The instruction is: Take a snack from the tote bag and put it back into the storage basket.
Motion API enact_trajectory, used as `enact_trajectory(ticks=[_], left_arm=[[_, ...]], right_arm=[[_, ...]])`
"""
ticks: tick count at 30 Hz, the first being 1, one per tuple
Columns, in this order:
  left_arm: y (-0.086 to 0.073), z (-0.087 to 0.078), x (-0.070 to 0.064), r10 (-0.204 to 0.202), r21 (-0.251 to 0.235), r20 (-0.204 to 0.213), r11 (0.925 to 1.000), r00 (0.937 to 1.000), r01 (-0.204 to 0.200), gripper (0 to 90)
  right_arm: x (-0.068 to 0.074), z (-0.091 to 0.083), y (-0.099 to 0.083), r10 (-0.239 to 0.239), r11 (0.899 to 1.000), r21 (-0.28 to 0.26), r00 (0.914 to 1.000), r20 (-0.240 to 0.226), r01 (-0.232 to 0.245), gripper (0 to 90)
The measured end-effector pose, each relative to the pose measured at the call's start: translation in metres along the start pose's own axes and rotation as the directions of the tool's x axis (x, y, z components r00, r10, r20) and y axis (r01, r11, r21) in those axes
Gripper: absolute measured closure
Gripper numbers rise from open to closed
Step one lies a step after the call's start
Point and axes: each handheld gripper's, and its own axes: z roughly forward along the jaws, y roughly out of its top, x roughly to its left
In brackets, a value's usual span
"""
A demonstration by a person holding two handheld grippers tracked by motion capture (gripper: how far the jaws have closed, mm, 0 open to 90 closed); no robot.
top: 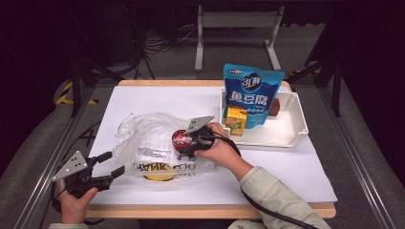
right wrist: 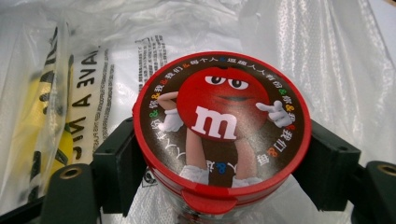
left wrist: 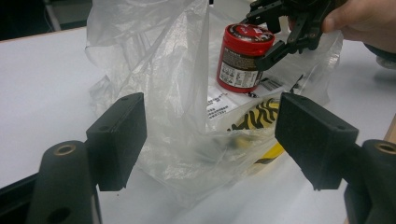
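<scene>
1. Near the tabletop's front left corner, the left gripper [top: 109,168] is hovering with its jaws spread wide, gripping nothing, facing the clear plastic bag [top: 143,138].
2. Toward the middle of the tabletop, the right gripper [top: 187,144] is clamping both jaws against the sides of the red candy tub [top: 181,139].
3. The tub is standing upright on the bag, long axis vertical, lid up.
4. At the far right edge, a white tray [top: 296,125] is holding a blue pouch [top: 251,98].

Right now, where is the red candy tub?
In the high view the red candy tub sits mid-table on the clear plastic bag, clamped by the right gripper, left of the white tray.
</scene>
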Motion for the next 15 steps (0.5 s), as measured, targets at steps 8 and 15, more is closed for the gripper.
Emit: enact_trajectory(ticks=[8,15], left_arm=[[0.001,0.0,0.0,0.003,-0.002,0.001,1.0,1.0,-0.003,25.9],[0.002,0.003,0.001,0.008,-0.003,0.006,1.0,1.0,-0.008,25.9]], right_arm=[[0.005,-0.011,0.01,0.023,1.0,-0.021,0.9997,0.011,-0.023,25.6],[0.012,-0.027,0.022,0.031,0.999,-0.034,0.9987,0.039,-0.03,25.6]])
